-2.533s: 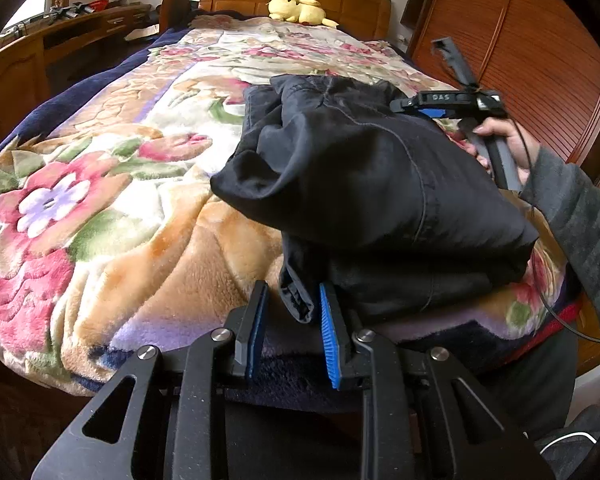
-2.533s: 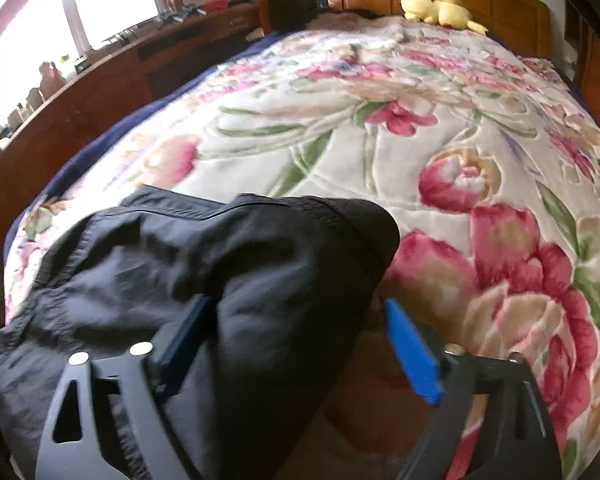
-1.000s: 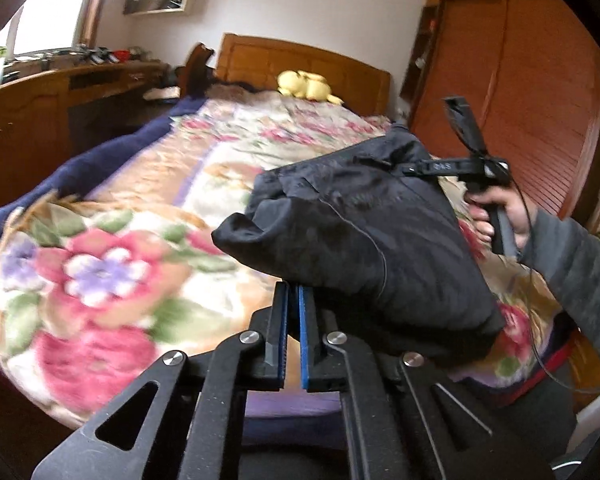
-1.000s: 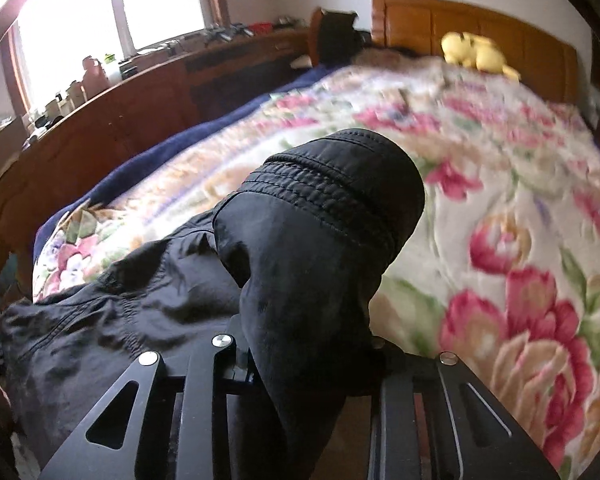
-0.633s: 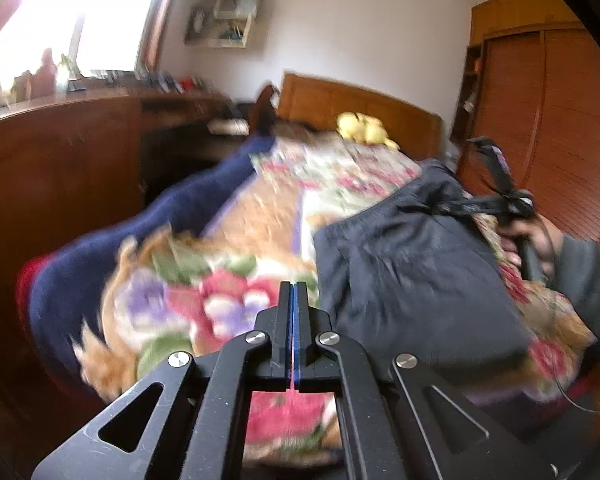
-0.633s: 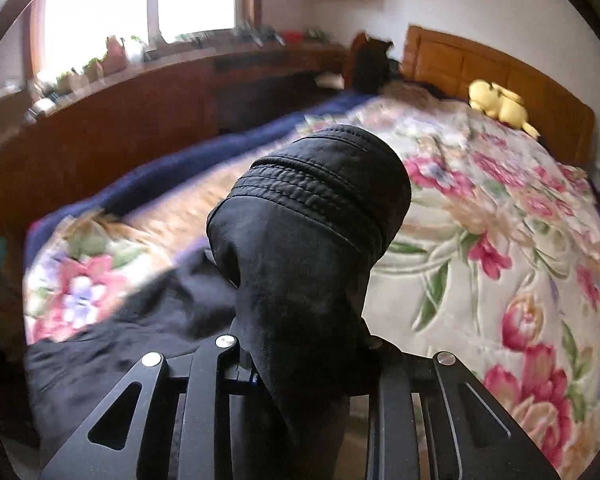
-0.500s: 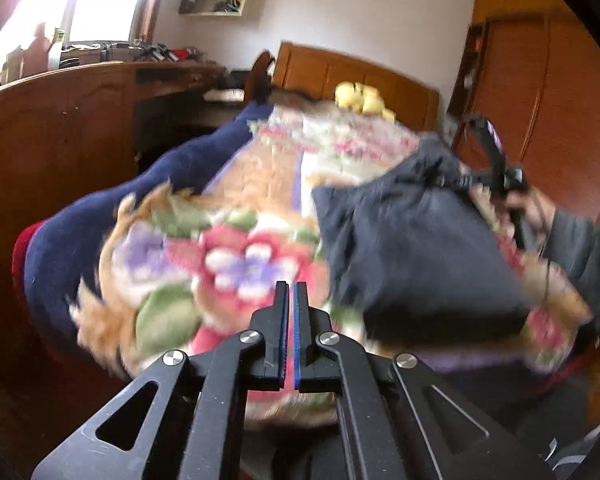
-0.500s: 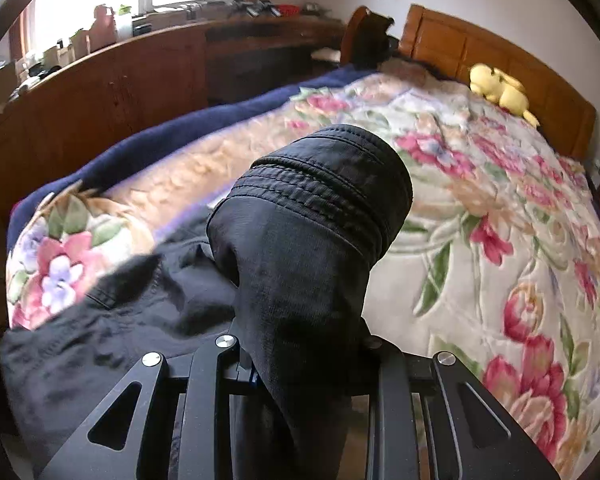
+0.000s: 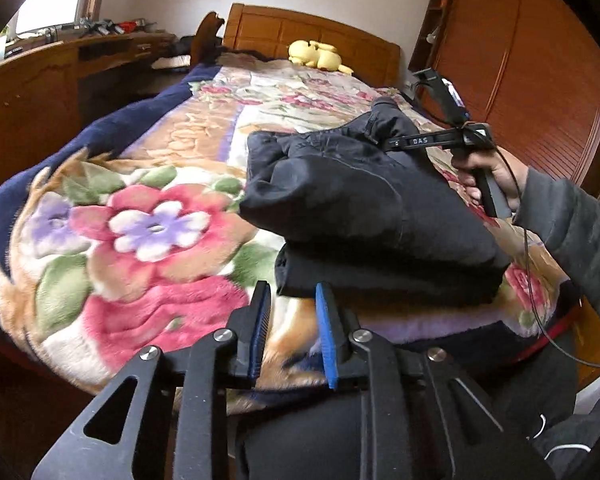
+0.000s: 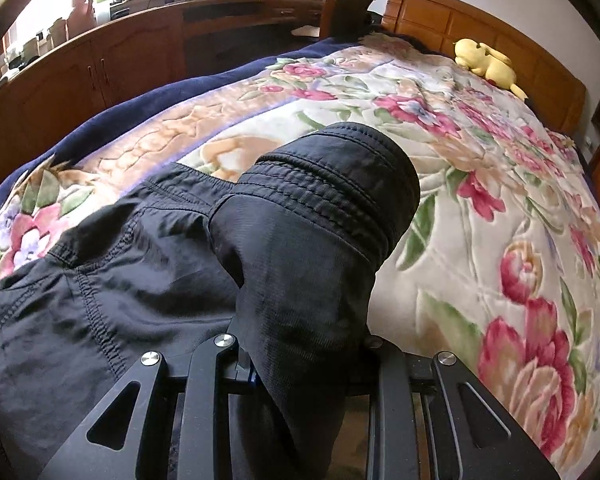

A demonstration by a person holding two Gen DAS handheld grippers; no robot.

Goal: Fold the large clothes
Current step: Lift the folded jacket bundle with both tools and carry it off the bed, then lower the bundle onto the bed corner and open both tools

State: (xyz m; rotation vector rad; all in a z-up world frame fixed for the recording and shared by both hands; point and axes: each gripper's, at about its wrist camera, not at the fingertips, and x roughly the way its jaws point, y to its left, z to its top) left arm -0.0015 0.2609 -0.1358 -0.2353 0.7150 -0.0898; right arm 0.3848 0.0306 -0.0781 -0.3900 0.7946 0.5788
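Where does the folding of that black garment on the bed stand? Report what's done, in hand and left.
Done: the black garment already lies in stacked layers on the floral blanket.

In hand: the right hand-held gripper is shut on a bunched end of it. The left hand-held gripper is opening, nothing between its pads, near the bottom layer's edge.

Left: probably lay the held end down, then let go and tidy the bundle.
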